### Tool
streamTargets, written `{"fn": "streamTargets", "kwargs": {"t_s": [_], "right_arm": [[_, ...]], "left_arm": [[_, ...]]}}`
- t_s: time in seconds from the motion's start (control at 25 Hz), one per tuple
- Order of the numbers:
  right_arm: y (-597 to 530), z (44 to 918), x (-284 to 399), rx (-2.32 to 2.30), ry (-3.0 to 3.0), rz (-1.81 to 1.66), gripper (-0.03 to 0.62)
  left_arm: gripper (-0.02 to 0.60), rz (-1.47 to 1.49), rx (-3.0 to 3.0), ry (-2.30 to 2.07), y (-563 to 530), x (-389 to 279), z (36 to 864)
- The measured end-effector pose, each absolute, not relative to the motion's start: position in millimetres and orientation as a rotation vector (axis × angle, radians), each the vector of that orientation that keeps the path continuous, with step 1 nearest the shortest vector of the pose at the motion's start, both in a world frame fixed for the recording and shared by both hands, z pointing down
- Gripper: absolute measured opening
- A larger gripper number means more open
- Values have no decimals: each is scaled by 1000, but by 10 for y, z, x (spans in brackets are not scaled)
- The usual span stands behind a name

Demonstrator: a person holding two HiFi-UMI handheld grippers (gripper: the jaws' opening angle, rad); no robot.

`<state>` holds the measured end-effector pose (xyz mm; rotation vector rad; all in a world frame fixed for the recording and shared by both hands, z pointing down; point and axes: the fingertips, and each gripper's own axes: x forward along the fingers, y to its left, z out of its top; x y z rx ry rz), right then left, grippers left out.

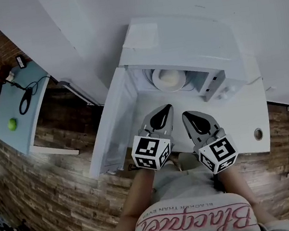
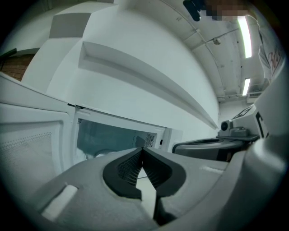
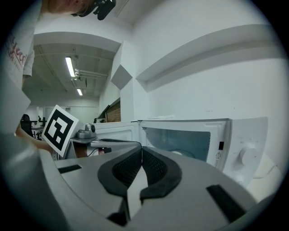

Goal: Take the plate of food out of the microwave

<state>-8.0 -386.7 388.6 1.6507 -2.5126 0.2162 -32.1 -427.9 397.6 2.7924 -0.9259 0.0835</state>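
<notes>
Standing on the white surface (image 1: 244, 119), the white microwave (image 1: 187, 42) has its door (image 1: 111, 125) swung fully out to the left, which leaves the cavity open to a reach from the front. The left gripper (image 1: 168, 107) and the right gripper (image 1: 185, 114) hover side by side just before that opening, both aimed into it, probably lined up for a two-sided hold. Each has its fingers pressed together with nothing between them, so they would need to spread before taking anything. The plate (image 1: 170, 79) sits inside the cavity, untouched: round, white and shallow-rimmed, with a pale mound on it whose kind I cannot tell.
</notes>
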Motion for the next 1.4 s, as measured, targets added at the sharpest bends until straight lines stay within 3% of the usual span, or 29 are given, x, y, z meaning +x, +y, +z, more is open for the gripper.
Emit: {"fn": "streamTargets", "kwargs": {"t_s": [0.52,0.56,0.68,1.4], "right_arm": [[-4043,4056,37,1646,-2508,271,12],[-4073,4065,44,1646,-2512,275,12],[-4165,4097,74,1644,-2517,286,12],[-4524,4325,81,1568,-2531,347,12]], "left_arm": [[8,7,2650,-857,-4550,-186,4201],[28,-2,2621,-845,-4583,-179,4234],[172,-45,2513,-814,-4690,-184,4336],[170,-144,2170,-791,-5140,-189,4863]]}}
